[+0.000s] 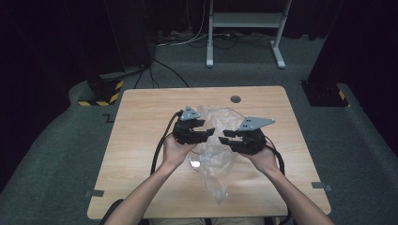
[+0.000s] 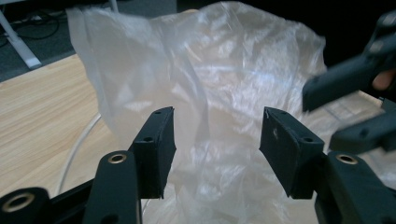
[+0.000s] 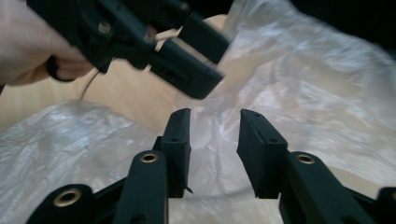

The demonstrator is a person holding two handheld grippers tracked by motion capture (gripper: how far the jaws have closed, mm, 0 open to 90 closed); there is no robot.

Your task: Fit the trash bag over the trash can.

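Both grippers hover over the bench (image 1: 141, 140) with fingers spread, holding nothing. The clear plastic bag (image 1: 213, 154) lies crumpled between and just ahead of the left gripper (image 1: 210, 132) and right gripper (image 1: 224, 136) — their fingertips facing, near each other.

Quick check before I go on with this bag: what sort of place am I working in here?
Probably a lab or recording studio, not a home: a bare wooden table on grey carpet, black curtains around it, and hazard-striped stand bases with loose cables on the floor behind.
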